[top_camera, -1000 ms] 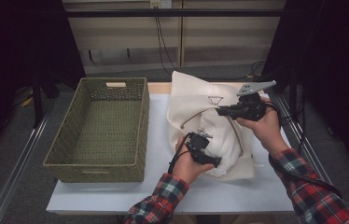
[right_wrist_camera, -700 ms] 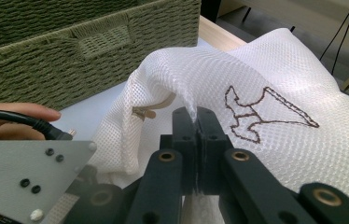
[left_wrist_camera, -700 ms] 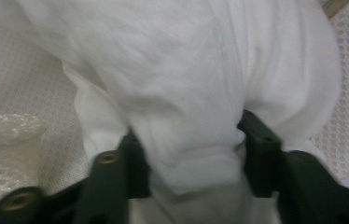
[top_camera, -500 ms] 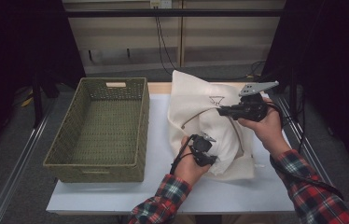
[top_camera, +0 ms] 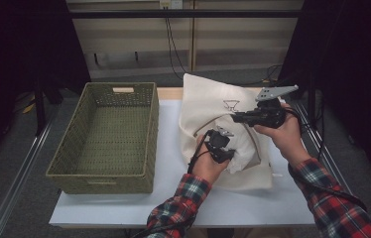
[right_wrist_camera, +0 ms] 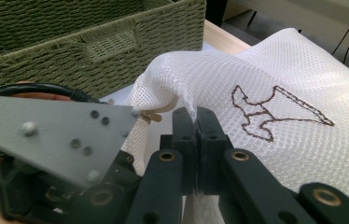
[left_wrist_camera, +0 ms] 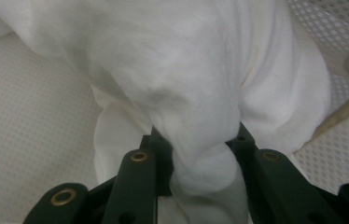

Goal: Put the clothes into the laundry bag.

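Step in hand: a white cloth garment (left_wrist_camera: 196, 93) is being drawn out of a white mesh laundry bag with a brown embroidered mark (top_camera: 208, 99). L gripper (top_camera: 221, 147) jaws have just been closing and are clenched on a bunched fold of the garment, which bulges out beyond the tips. R gripper (right_wrist_camera: 198, 122) is pinched tight on the bag's open edge, mesh rising above the tips. Next, prob.: garment to be pulled clear w/ the bag edge held, then carried to the green woven basket (top_camera: 105, 173).

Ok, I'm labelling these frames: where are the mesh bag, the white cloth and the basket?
mesh bag (right_wrist_camera: 303, 140), right gripper view, netting below the stitched logo
white cloth (left_wrist_camera: 186, 93), left gripper view, bunched middle
basket (top_camera: 105, 179), high view, near wall
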`<state>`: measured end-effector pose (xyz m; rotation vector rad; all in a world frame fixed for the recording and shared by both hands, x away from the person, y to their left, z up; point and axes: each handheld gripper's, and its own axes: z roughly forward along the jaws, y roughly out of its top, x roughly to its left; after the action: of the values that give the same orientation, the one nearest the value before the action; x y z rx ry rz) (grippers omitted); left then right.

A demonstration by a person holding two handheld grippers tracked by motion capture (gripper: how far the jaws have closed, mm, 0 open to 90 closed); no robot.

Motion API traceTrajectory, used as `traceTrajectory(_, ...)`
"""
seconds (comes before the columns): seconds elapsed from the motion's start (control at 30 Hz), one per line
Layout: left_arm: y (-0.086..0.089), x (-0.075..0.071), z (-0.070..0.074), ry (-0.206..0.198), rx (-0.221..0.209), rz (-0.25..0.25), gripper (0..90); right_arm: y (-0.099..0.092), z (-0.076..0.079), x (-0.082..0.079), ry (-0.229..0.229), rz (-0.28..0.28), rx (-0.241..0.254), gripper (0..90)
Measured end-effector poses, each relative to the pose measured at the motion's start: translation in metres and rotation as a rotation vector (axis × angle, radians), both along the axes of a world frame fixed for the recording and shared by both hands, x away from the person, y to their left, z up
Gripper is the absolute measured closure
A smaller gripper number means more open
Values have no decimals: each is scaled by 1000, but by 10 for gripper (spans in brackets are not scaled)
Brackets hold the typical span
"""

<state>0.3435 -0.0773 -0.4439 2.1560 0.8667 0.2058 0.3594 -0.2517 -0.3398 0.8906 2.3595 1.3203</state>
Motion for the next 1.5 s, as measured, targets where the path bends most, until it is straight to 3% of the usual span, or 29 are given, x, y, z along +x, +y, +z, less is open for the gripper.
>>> traceTrajectory(0.17,-2,6,1,-22,-41,41,707,2,-1,-1,4,4,-2,885)
traceTrajectory(0.2,-2,7,3,-26,-31,41,707,2,-1,-1,4,3,-2,884)
traceTrajectory(0.33,-6,9,6,-81,-67,74,707,1,0,-2,5,1,-2,884)
traceTrajectory(0.37,-6,10,8,-104,-58,76,707,1,0,-2,2,2,-7,884)
traceTrajectory(0.53,-13,12,3,-136,-64,89,700,-1,0,-5,2,-6,-7,884)
traceTrajectory(0.6,-19,11,-3,-118,-71,86,693,-2,-1,-5,4,-10,-5,884)
traceTrajectory(0.7,-24,9,-12,-101,-37,55,660,-3,-3,-5,8,-13,-15,885)
traceTrajectory(0.8,-24,9,-20,-45,-60,43,582,-2,-4,-7,7,-14,-26,884)
traceTrajectory(0.87,-23,8,-20,-46,-47,37,530,-2,-5,-6,4,-16,-35,884)
traceTrajectory(0.93,-19,9,-18,-36,-59,26,470,-1,-6,-6,6,-16,-34,884)
traceTrajectory(1.03,-13,7,-10,-47,-48,17,328,0,-6,-5,4,-15,-41,884)
traceTrajectory(1.13,-4,3,-3,-71,-41,16,252,0,-8,-4,5,-16,-43,884)
traceTrajectory(1.27,13,1,4,-60,-17,13,219,-1,-9,-2,5,-17,-49,883)
traceTrajectory(1.33,23,1,7,-75,-12,25,229,-1,-9,0,6,-16,-51,883)
traceTrajectory(1.4,31,0,10,-81,8,43,233,0,-10,1,7,-16,-51,883)
traceTrajectory(1.5,41,2,9,-108,72,40,268,1,-11,2,13,-15,-55,882)
